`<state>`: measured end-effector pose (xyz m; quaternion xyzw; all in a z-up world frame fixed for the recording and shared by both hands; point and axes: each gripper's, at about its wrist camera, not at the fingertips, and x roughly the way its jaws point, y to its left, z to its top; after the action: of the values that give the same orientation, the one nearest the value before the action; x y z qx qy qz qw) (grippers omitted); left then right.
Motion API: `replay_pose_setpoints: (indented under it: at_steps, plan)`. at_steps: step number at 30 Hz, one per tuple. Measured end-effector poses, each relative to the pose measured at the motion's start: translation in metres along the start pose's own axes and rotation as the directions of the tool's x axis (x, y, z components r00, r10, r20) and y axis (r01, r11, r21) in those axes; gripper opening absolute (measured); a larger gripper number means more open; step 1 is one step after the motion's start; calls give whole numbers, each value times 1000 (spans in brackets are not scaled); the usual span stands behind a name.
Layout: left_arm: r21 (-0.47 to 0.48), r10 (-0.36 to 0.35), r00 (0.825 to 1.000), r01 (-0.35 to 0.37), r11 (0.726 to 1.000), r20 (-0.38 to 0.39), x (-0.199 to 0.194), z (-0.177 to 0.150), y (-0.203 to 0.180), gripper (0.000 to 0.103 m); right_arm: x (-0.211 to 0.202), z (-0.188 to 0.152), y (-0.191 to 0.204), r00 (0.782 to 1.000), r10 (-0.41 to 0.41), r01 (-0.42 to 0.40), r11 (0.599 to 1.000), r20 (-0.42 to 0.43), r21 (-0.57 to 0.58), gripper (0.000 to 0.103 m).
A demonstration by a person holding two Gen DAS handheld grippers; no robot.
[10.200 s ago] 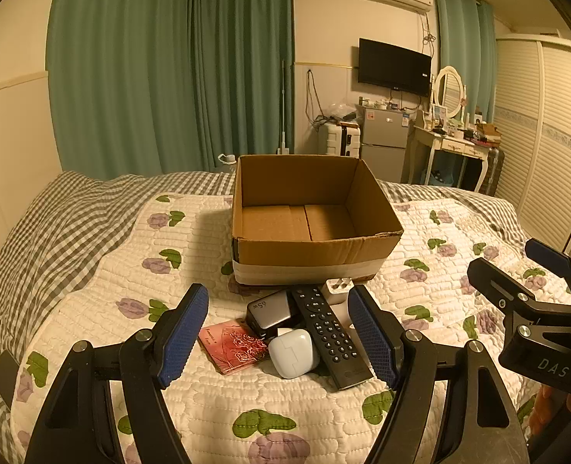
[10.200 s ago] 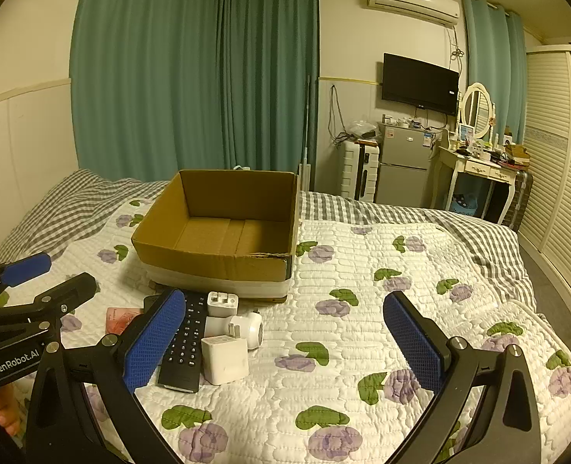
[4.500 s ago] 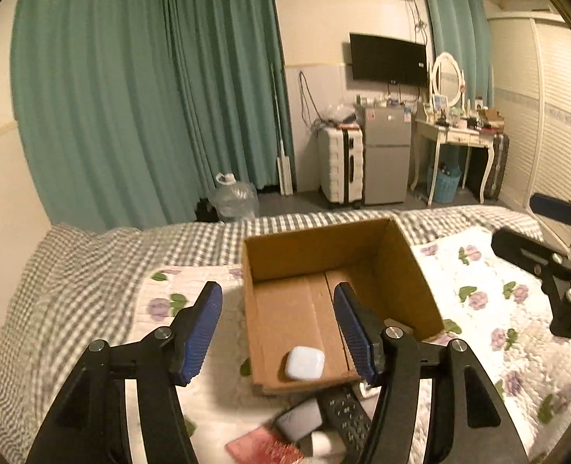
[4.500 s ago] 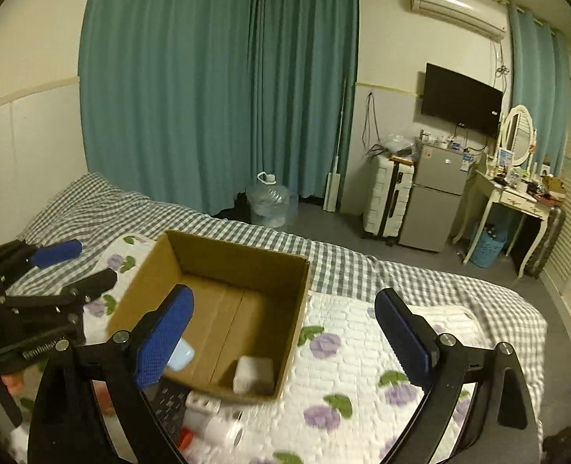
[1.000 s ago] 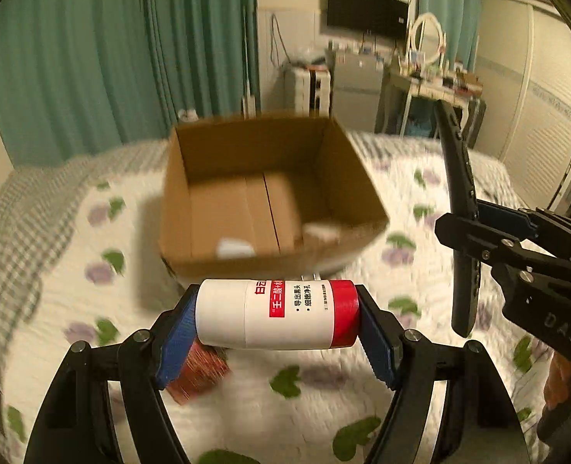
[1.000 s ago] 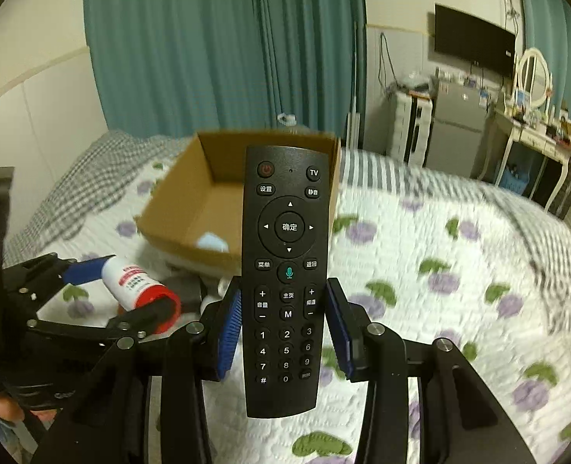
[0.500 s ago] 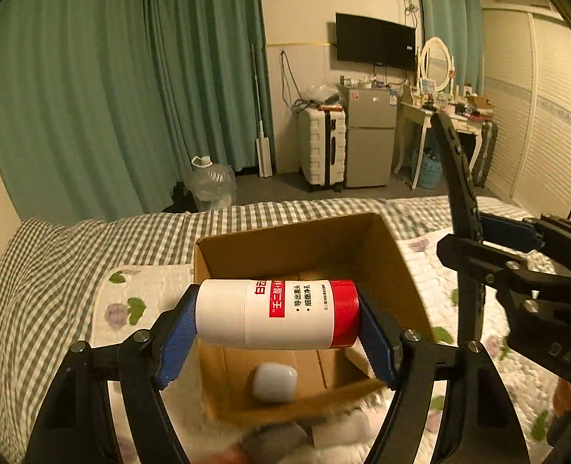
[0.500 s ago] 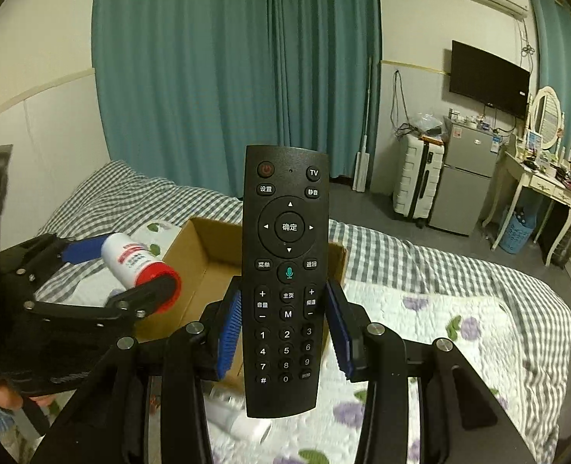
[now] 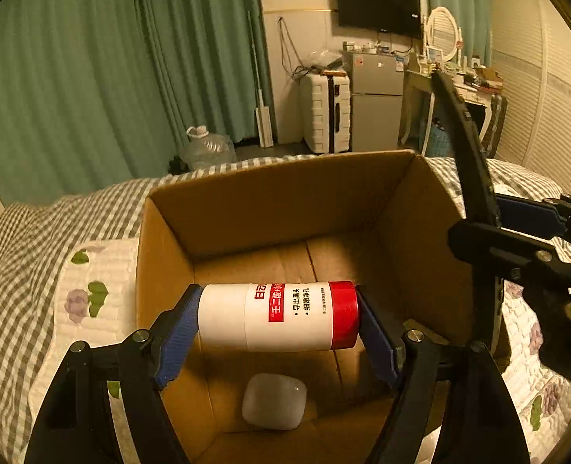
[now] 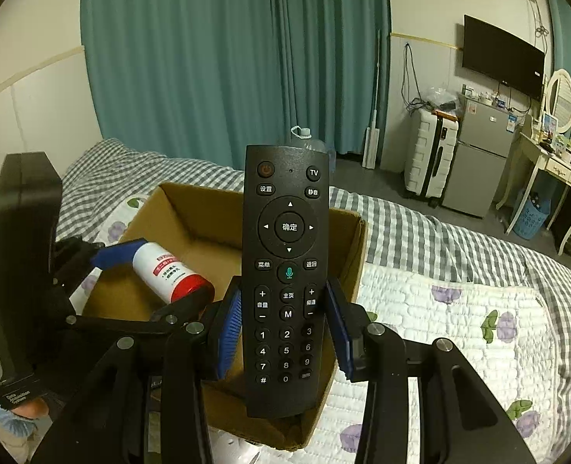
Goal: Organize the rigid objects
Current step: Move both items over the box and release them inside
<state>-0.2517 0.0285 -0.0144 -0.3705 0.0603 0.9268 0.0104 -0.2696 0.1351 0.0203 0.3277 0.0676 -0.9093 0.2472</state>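
left gripper: i am pinching a white cylindrical bottle with a red cap end to end, sideways, above the open brown cardboard box.
right gripper: i am clamping a long black remote control upright, buttons facing the camera, over the box's near right corner.
box contents: a small white rounded case is lying on the floor near the front wall.
box location: sitting on the floral quilted bedspread.
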Motion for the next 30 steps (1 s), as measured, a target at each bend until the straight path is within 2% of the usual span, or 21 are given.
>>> replay_pose_setpoints:
  at_steps: [5,12,14,15,19,24,30]
  plan:
    - [-11,6,1000,-6,1000,12,-5,2,4,79,5,-2,2,1000,-7,6,1000,-12,-6,40]
    - [-12,9,1000,-9,1000,-13,3,-4,11,79,33,1,2,999,2,-1,1000,-51,19,43]
    - [0,5,1000,-5,1000,-15,4,-6,10,79,34,0,4,999,9,-8,1000,-41,24,73]
    - [3,5,1000,-5,1000,-17,5,-7,9,79,32,1,3,999,17,-16,999,-30,28,77]
    - [16,-14,1000,14,1000,-3,0,-9,7,79,27,0,1,999,41,-40,998,-25,42,77]
    - [23,-48,999,48,999,22,-8,-5,3,79,20,2,2,992,120,-118,992,-42,46,77]
    - [53,-82,995,79,995,50,-14,-5,-2,79,42,-1,10,962,237,-232,971,-137,56,77]
